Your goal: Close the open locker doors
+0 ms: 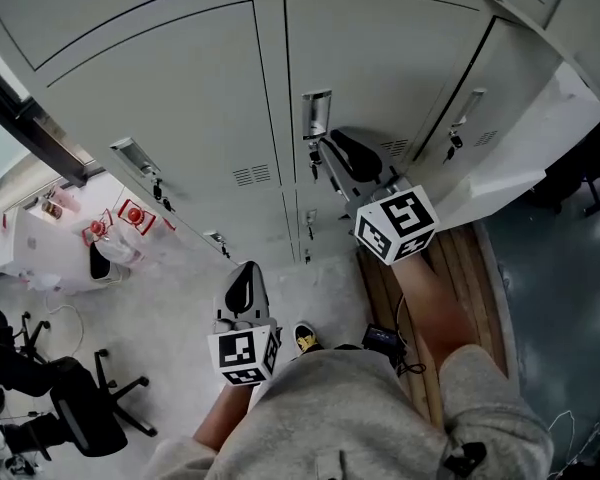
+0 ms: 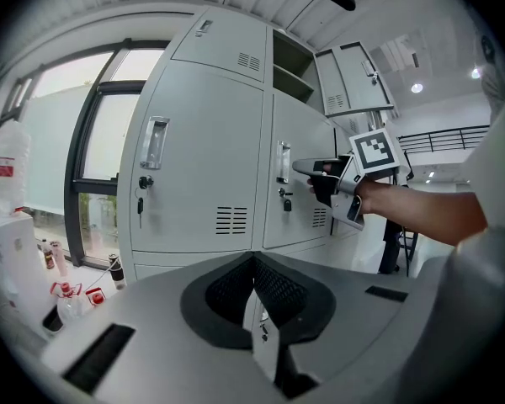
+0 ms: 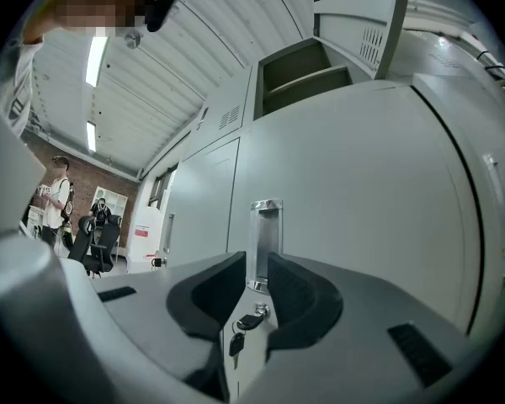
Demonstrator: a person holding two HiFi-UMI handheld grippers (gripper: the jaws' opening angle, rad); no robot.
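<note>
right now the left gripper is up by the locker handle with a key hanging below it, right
No, the right gripper is up by the locker handle with the key hanging below it; the left gripper is held lower. The head view shows it.

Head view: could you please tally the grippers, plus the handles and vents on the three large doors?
Grippers: 2, left gripper and right gripper
Handles: 3
Vents: 3
Total: 8
</note>
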